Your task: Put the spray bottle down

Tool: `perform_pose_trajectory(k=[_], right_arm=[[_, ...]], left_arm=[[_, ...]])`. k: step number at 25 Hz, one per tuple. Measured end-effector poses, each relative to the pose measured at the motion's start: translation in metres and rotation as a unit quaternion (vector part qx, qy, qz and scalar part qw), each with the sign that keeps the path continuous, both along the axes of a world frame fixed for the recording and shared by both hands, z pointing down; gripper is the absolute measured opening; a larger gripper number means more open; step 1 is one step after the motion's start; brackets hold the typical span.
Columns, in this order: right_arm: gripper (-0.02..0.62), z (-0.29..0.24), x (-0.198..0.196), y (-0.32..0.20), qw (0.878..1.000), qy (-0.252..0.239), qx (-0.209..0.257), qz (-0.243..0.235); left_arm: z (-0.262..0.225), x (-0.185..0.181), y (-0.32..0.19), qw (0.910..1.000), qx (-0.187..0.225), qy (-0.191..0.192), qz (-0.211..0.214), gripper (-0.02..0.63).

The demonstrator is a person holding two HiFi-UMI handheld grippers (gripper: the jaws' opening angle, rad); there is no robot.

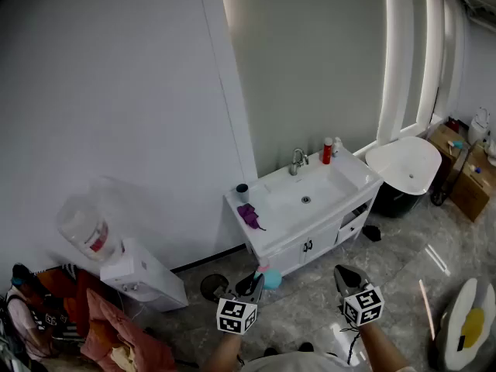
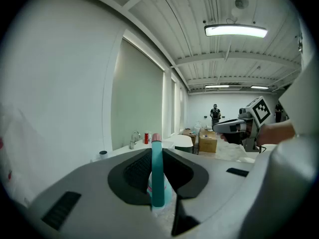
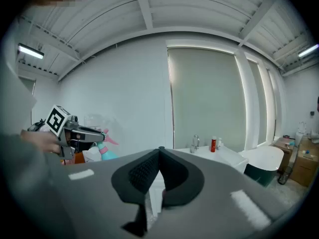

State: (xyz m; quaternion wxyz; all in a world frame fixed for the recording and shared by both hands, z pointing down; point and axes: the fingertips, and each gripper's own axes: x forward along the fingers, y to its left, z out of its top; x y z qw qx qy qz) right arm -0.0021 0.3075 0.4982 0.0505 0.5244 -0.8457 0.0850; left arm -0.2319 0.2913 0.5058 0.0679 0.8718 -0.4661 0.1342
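Observation:
A teal spray bottle point(image 1: 270, 277) with a pink top is held low in the head view, over the grey floor in front of the vanity. My left gripper point(image 1: 256, 284) is shut on it. In the left gripper view the bottle point(image 2: 157, 183) stands upright between the two dark jaws, which press on its sides. My right gripper point(image 1: 343, 273) hovers to the right of it, a short way apart. In the right gripper view its jaws meet at the tips with nothing between them, and the bottle point(image 3: 103, 151) shows at the left.
A white vanity point(image 1: 273, 239) with a sink stands ahead by the wall, bearing a faucet point(image 1: 297, 161), a red bottle point(image 1: 327, 151), a dark cup point(image 1: 242, 191) and a purple cloth point(image 1: 249, 214). A water dispenser point(image 1: 132, 273) stands left, a white tub point(image 1: 407, 165) and boxes point(image 1: 465, 184) right.

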Motion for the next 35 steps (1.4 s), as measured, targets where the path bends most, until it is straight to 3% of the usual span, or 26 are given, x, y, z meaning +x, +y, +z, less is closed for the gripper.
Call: perform_pose_trajectory(k=[15,35], right_arm=[[0.009,0.017,0.011,-0.016,1.0,-0.006,-0.024,0.003],[0.011,0.057,0.06,-0.073,0.997,-0.024,-0.056,-0.047]], left_arm=[[0.005,0.003,-0.009,0.9999,-0.002,-0.005,-0.009,0.066],[0.039,0.055,-0.034,0.9975,-0.027,-0.008,-0.065,0.066]])
